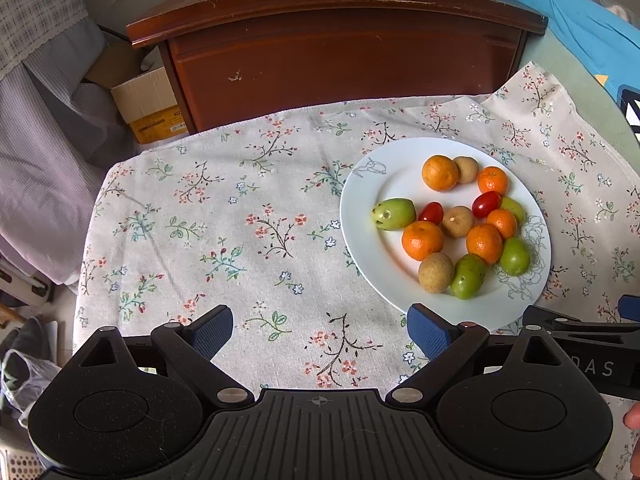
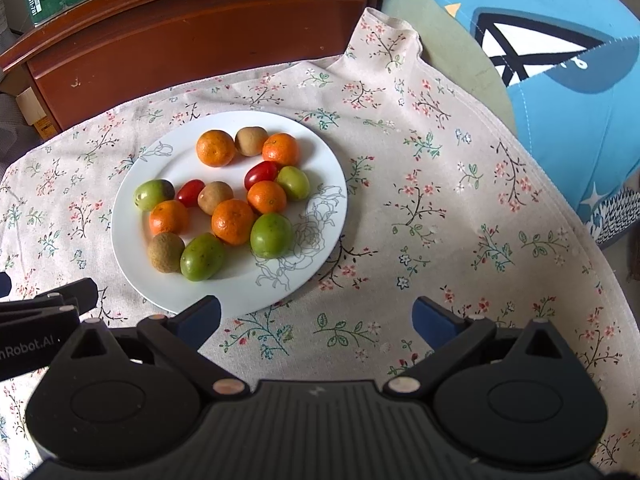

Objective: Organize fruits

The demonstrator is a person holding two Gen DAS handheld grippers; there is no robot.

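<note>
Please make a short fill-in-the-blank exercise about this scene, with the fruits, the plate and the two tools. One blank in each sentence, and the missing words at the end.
1. All the fruits lie on a white ____ with line drawings of flowers.
2. The number of red cherry tomatoes is ____.
3. The left tool and the right tool are both ____ and hold nothing.
4. The floral tablecloth beside the fruits bears ____ fruit.

Missing words: plate; two; open; no
</note>
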